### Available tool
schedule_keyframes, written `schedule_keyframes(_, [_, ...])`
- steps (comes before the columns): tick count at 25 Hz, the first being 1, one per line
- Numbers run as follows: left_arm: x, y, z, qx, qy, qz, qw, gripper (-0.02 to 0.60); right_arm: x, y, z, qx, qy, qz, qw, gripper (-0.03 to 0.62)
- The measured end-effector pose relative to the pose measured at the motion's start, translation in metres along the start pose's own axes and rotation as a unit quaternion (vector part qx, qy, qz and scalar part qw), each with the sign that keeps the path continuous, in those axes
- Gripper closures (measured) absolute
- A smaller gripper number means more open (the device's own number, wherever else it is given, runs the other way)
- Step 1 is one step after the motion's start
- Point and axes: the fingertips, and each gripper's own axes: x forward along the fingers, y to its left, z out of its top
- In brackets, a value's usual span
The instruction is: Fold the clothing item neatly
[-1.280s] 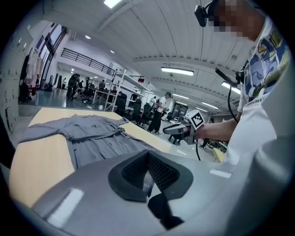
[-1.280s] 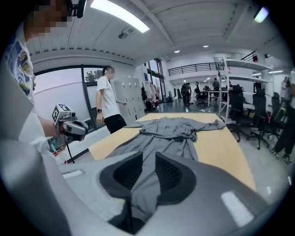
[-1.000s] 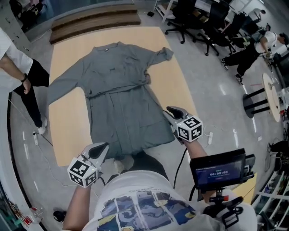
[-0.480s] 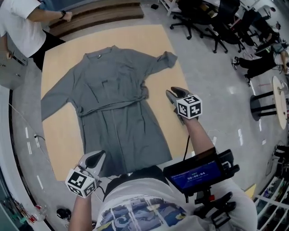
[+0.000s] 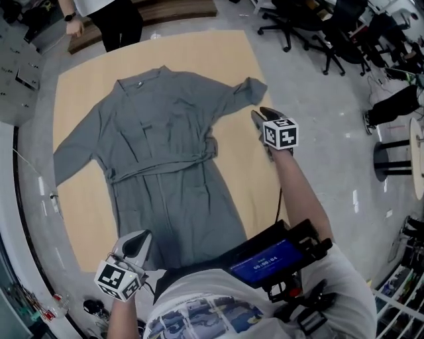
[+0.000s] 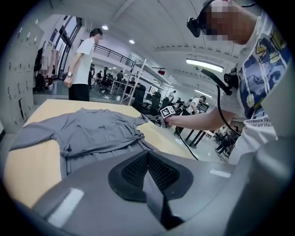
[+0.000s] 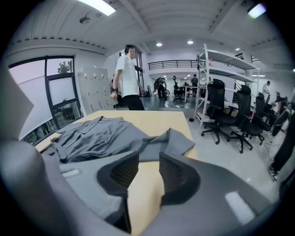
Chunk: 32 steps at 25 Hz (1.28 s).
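Note:
A grey robe-like garment [image 5: 165,132] lies spread flat on a tan mat [image 5: 73,218], collar at the far end, both sleeves out, a belt [image 5: 162,164] tied across the waist. My left gripper [image 5: 136,242] is shut and empty, hovering by the hem's near left corner; in the left gripper view its jaws [image 6: 147,154] meet with the garment [image 6: 97,129] ahead. My right gripper [image 5: 263,116] is over the mat just short of the right sleeve cuff [image 5: 250,88]. Its jaws [image 7: 149,163] have just been opening and stand apart with nothing between them; the cuff [image 7: 173,142] lies ahead.
A person [image 5: 112,16] stands at the mat's far end. Office chairs [image 5: 311,33] and a round table's stand [image 5: 391,152] fill the floor to the right. Wooden steps [image 5: 179,10] lie beyond the mat. A cable [image 5: 40,185] runs along the left edge.
My right gripper has travelled away from me along the garment's right side to the sleeve cuff. The left gripper shifted slightly near the hem. The bystander walked from the left to the mat's far end.

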Motion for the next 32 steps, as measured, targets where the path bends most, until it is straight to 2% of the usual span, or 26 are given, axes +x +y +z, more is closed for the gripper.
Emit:
schedule_keyframes(12, [0.022,0.006,0.0,-0.027,0.019,0.01,0.9994,0.575,0.068,-0.063,0.009,0.001,0.033,-0.032,0.999,0.41])
schedule_keyframes(22, [0.027,0.009,-0.007,-0.046,0.023,0.01,0.9986,0.575,0.091,-0.075,-0.001,0.024,0.062,-0.044,0.997,0.41])
schedule_keyframes(25, [0.026,0.01,-0.005,-0.052,0.021,0.015,0.9983,0.575,0.092,-0.076,-0.002,0.023,0.066,-0.045,0.997,0.452])
schedule_keyframes(28, [0.023,0.013,-0.011,-0.054,0.017,0.014,0.9983,0.575,0.09,-0.078,-0.001,0.017,0.069,-0.054,0.996,0.55])
schedule_keyframes(32, [0.019,0.017,-0.014,-0.056,0.011,0.016,0.9982,0.575,0.079,-0.085,0.01,0.017,0.047,-0.075,0.996,0.568])
